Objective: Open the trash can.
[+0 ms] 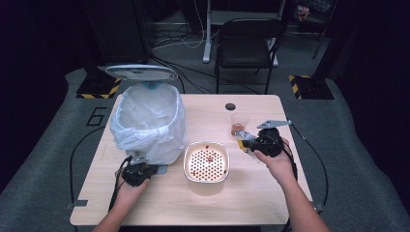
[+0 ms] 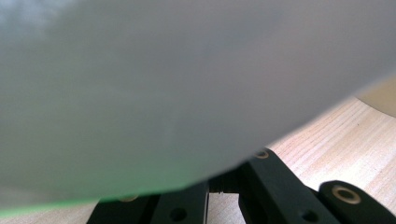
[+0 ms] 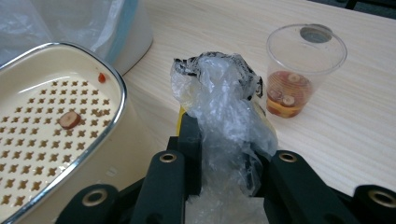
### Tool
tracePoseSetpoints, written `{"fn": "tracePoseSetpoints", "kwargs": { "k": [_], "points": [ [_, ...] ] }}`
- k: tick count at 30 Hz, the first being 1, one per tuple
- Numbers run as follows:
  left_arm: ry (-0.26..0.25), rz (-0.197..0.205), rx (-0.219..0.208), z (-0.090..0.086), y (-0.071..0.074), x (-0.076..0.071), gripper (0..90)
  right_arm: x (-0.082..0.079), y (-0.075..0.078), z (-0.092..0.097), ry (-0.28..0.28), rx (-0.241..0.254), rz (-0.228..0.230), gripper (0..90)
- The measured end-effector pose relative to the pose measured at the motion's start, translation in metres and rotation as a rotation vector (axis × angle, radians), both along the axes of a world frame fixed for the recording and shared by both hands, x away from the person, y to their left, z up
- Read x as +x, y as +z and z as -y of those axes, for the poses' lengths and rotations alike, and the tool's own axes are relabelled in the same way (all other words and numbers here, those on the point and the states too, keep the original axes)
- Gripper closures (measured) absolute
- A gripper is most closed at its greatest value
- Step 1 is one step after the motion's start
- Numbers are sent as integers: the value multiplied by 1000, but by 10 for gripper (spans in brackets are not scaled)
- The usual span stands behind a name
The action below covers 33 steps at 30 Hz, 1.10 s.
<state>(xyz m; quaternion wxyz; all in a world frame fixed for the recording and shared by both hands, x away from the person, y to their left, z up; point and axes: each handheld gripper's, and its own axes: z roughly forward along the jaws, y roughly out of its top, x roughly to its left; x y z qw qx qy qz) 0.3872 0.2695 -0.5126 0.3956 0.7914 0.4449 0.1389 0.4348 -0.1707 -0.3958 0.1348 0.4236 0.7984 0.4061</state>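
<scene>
my right gripper (image 3: 219, 154) pinches a crumpled plastic wrapper (image 3: 224, 107). bin (image 1: 147, 121) at 9 o'clock, past the strainer tray (image 1: 206, 162). likely disposal step; next, carry it over. left gripper (image 1: 138, 171) at the bin's foot, jaw state unclear.

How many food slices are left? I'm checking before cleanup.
About 4: one slice on the strainer tray, roughly three in the plastic cup's liquid. More may be hidden there.
</scene>
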Motion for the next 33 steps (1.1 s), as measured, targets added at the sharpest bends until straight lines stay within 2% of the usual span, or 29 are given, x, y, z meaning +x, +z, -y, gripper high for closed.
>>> {"fn": "tracePoseSetpoints", "kwargs": {
  "k": [4,5,11,13,15,24,33],
  "points": [
    [2,0,-1,0,0,0,900,0,10,-3,14,-2,13,744],
    [-7,-2,13,-1,0,0,900,-1,17,-4,19,2,23,743],
    [-10,-2,16,-1,1,0,900,-1,36,-11,52,19,44,742],
    [0,-1,-3,0,0,0,900,-1,42,-16,64,18,50,742],
    [-9,-1,14,-1,1,0,900,0,44,-18,73,15,54,742],
    [1,0,-1,0,0,0,900,4,68,-51,169,32,74,741],
    [-1,-2,-2,0,0,0,900,7,81,-76,225,33,82,741]
  ]
}}
